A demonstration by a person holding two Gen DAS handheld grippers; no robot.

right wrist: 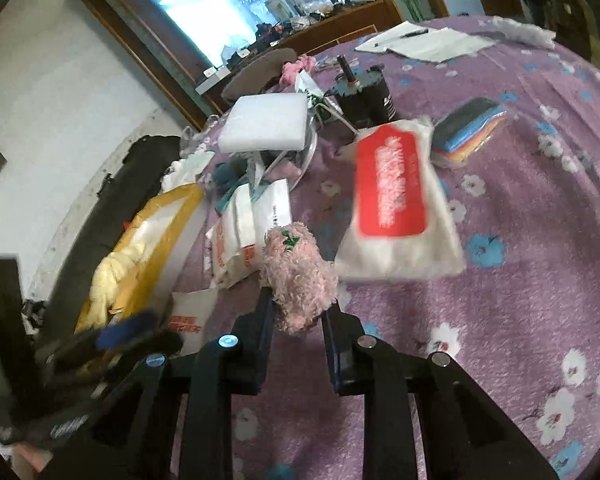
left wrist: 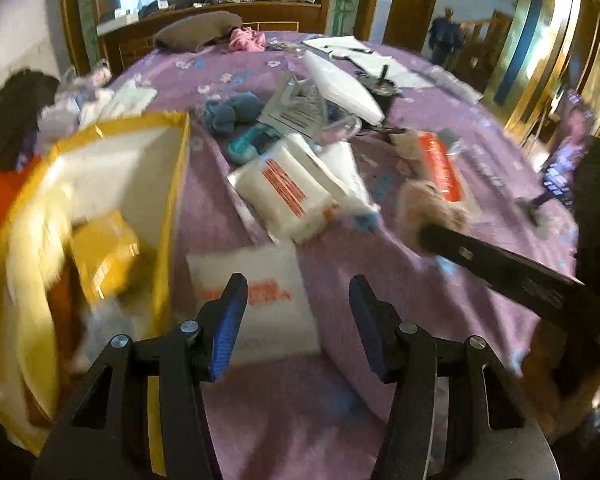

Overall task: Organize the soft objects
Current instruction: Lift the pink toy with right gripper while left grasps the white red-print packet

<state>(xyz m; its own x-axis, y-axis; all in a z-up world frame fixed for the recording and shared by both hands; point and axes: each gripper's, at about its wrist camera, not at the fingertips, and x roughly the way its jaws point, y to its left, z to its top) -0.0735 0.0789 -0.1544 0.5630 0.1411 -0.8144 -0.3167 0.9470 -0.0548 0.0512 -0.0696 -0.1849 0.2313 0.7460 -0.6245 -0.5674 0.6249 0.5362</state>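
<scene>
The fluffy pink plush toy with a small green mark on its top [right wrist: 296, 276] sits between the two fingers of the right gripper [right wrist: 296, 312]. The jaws have drawn in to a narrow gap and their pads press on the toy's lower sides, so it is gripped and sticks up past the fingertips, above the purple floral bedspread [right wrist: 520, 280].

Just ahead and to the right of that gripper lies a white soft pouch with a large red label [right wrist: 392, 200]; beyond it, further right, is a stack of coloured cloths under a dark top [right wrist: 470, 130]. Ahead and to the left lie white plastic packets with orange print [right wrist: 240, 236], and further ahead a white foam block [right wrist: 266, 122]. To the far left is an open yellow bag with a white lining [right wrist: 156, 236], with pale yellow soft material inside.

The left gripper [left wrist: 298, 308] stands about half open with nothing between its blue-padded fingers [left wrist: 226, 332]. Right in front of its tips lies a flat white packet with orange print [left wrist: 260, 300]. The yellow bag [left wrist: 172, 200] is open just to its left. The right gripper's black finger [left wrist: 500, 264] reaches in from the right, the pink toy [left wrist: 424, 208] at its end, blurred.
</scene>
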